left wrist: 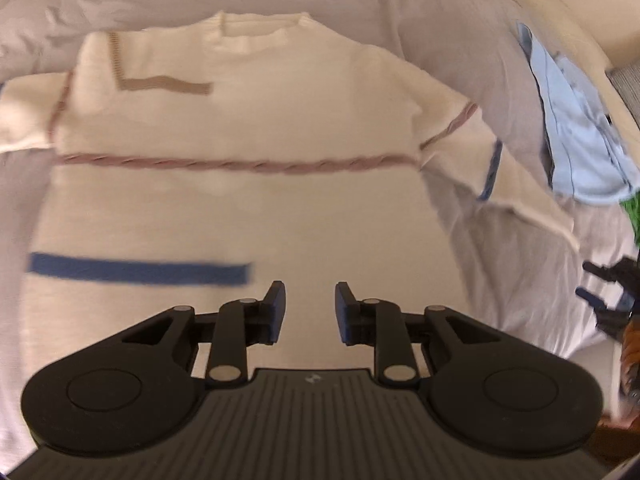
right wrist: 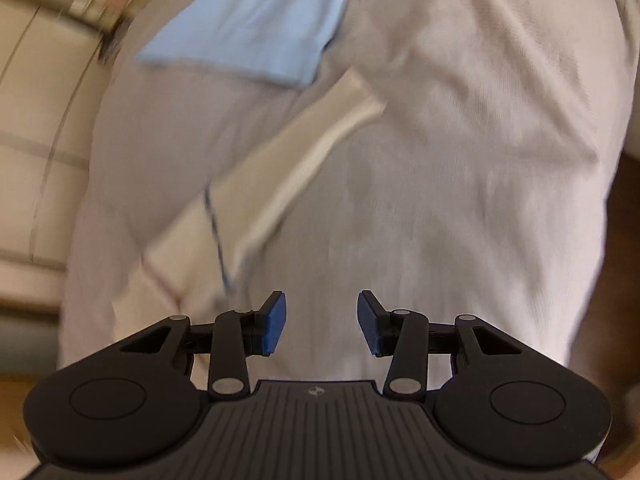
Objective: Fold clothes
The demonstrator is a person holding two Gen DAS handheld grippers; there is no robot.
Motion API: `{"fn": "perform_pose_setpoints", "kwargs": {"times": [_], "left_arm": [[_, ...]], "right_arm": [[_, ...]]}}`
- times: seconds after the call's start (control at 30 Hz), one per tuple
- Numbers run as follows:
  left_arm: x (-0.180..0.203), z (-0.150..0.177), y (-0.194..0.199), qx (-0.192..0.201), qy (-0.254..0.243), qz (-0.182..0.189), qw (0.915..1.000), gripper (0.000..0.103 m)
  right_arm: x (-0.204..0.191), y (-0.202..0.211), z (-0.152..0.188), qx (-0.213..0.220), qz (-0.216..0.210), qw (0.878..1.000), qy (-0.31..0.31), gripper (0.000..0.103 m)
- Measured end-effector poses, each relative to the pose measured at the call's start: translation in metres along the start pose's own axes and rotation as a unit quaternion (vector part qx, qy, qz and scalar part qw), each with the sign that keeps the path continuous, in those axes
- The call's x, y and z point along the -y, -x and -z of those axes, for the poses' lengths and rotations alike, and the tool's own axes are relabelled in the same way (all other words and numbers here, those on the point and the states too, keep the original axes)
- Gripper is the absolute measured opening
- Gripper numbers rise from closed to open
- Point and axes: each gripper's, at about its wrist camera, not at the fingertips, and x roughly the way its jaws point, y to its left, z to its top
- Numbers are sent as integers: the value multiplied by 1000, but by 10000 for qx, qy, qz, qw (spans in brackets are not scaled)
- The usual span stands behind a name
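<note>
Each black gripper (left wrist: 310, 312) (right wrist: 322, 322) has blue pads, silver pivot screws, ribbed grey base.

A pale grey bedsheet (left wrist: 440, 32) covers the bed, with a cream padded headboard (right wrist: 36, 128) alongside.

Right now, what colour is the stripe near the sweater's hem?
Blue, on the cream knit sweater; clearest in the left wrist view.

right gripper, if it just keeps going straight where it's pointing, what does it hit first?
Most likely the bare bedsheet: the open right gripper has nothing between its fingers. The cream sweater's sleeve lies just left of that line, the light blue garment farther on. Motion blur makes depth uncertain.
</note>
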Motion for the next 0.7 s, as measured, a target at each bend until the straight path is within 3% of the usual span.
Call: {"fn": "perform_pose_setpoints", "kwargs": {"times": [0.13,0.33,0.37,0.4,0.43,0.7], "left_arm": [[36,-34,-24,104,214,-71,9997,21],[65,-65,-34,240,92,-259,9993,23],[65,-66,-36,206,105,-314,9992,23],[64,-66,-37,154,132,-371,9991,23],[62,-66,-37,110,165,-419,9989,23],[27,-56,-31,-143,571,-499,9970,23]], "right_arm": [[21,-24,-55,122,-167,9981,-581,44],[18,-13,-72,474,-130,9982,-345,44],[17,-12,-75,533,-124,9980,-306,42],[17,-10,-77,592,-117,9978,-266,13],[16,-8,-80,650,-111,9976,-227,8],[12,6,-102,1117,-61,9937,90,6]]}}
